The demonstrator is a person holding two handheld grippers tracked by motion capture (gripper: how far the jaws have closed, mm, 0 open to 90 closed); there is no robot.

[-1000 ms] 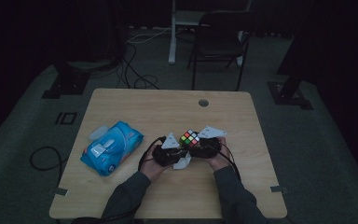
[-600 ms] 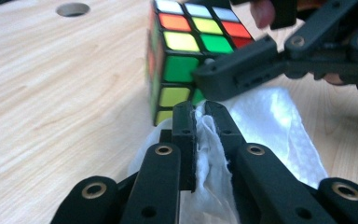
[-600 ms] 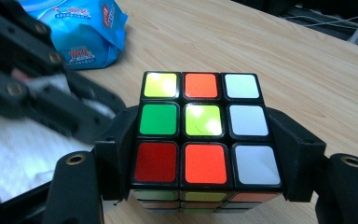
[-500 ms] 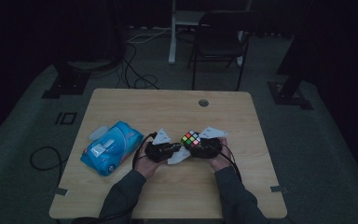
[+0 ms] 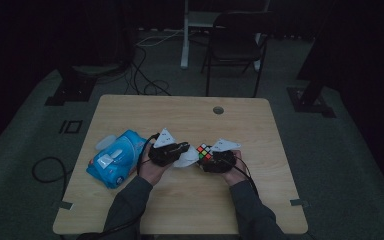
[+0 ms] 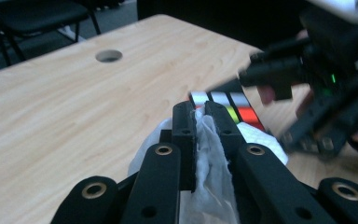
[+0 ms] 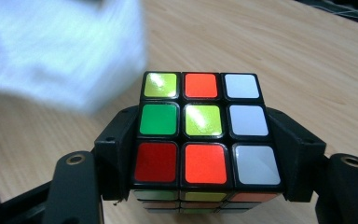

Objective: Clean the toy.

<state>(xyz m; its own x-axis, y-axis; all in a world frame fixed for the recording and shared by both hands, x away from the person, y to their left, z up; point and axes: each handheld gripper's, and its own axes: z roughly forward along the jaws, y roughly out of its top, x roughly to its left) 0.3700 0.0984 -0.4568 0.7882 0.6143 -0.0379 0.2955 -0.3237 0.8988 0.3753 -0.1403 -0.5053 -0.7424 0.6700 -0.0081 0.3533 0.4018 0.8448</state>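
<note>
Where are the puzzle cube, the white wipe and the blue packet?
puzzle cube [image 7: 204, 119], right gripper view, centre tile of its top face.
white wipe [image 6: 209, 158], left gripper view, fold between the jaws.
blue packet [image 5: 114, 159], high view, its top.

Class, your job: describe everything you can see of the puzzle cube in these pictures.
The cube is a three-by-three puzzle with a black plastic-looking body and glossy coloured tiles, scrambled. Its upper face reads yellow, red, white; green, yellow, white; red, red, white. The right gripper is shut on it, one black finger pressed on each opposite side, holding it level near the middle of the wooden table. A white wipe, clamped in the left gripper, sits close beside it.
</note>
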